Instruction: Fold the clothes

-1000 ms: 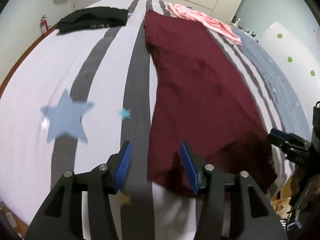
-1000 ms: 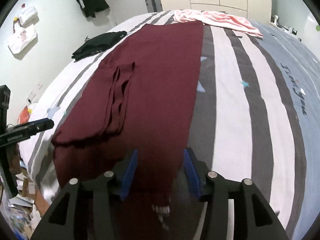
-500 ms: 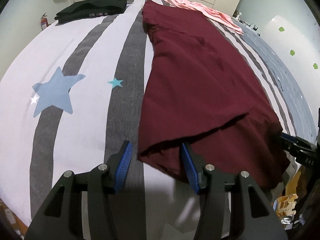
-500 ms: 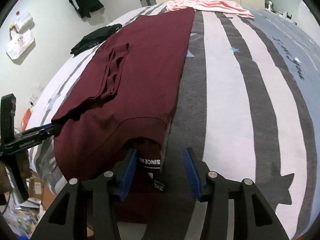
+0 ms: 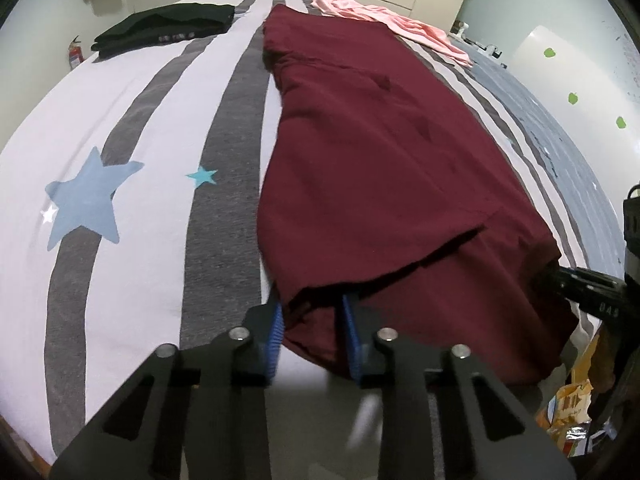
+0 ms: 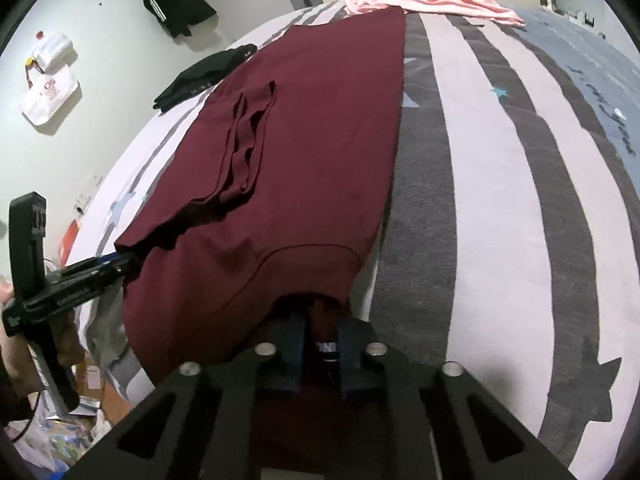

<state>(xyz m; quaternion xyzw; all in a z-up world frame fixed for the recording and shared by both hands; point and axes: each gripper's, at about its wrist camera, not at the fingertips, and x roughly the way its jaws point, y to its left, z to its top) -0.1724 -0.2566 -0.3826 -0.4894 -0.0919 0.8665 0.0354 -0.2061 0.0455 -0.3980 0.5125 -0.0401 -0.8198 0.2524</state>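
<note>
Blue pads of my left gripper [image 5: 311,330] pinch the near left corner of the maroon shirt [image 5: 372,152], while my right gripper [image 6: 320,344] clamps its collar end. The shirt lies lengthwise along the striped bedspread [image 5: 152,152]. Beyond it sit a black garment [image 5: 168,26] and a pink garment [image 5: 384,20].

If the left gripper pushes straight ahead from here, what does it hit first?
Nothing new: the left gripper already has the maroon shirt between its fingers, so it would likely just bunch that fabric along the bed.
</note>
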